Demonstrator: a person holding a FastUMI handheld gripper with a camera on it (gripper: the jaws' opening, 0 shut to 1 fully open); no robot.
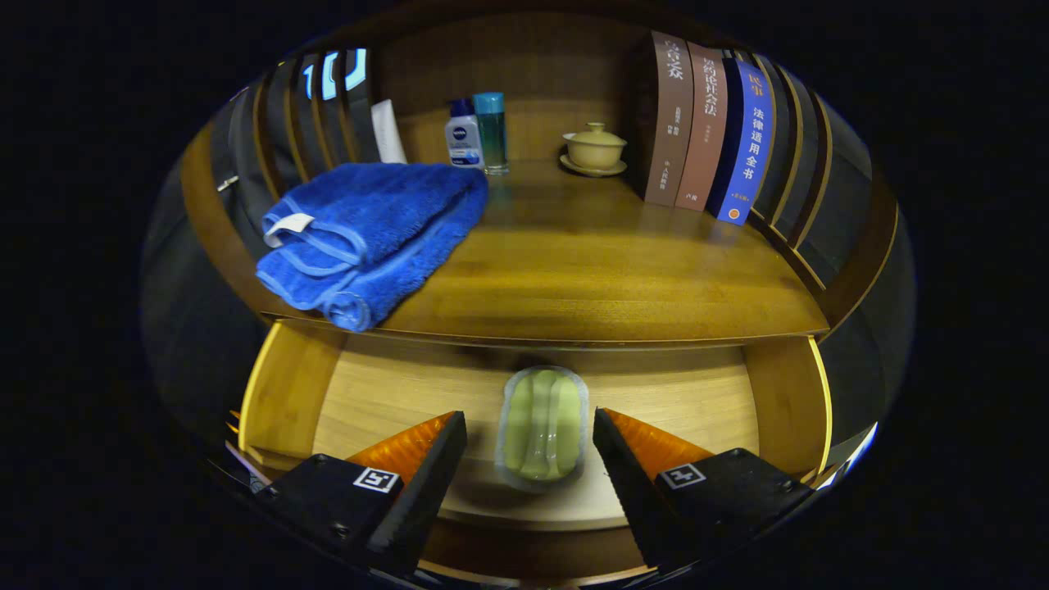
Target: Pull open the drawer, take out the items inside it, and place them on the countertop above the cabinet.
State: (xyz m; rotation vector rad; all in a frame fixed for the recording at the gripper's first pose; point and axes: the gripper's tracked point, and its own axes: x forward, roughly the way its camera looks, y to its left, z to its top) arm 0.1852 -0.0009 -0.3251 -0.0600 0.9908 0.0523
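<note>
- My gripper (530, 434) sits over the open drawer (385, 393), fingers spread wide, nothing held.
- Green soap-like pack (542, 426) w/ a clear wrapper lies on the drawer floor, right between my two fingers; neither finger touches it as far as I can see, gap on both sides.
- Pack is lengthwise along the fingers, its far end toward the countertop edge; can't tell exactly what it is.
- Drawer is pulled out below the countertop (590, 270); light wood floor, side walls visible L and R of the fingers.
- On the countertop, L side: folded blue towel (369, 233), its near corner hanging a bit over the front edge above the drawer, white tag on its L end.
- Behind the towel toward the back: white tube (388, 131) leaning at the wall, then a small white-and-blue bottle (464, 135) and a teal bottle (491, 131) just beside each other.
- Back centre: lidded tea bowl (594, 147) on its saucer, apart from the bottles.
- R side: three books (705, 123) upright, spines facing me, just R of the tea bowl.
- Middle of the countertop ahead of me is bare wood.
</note>
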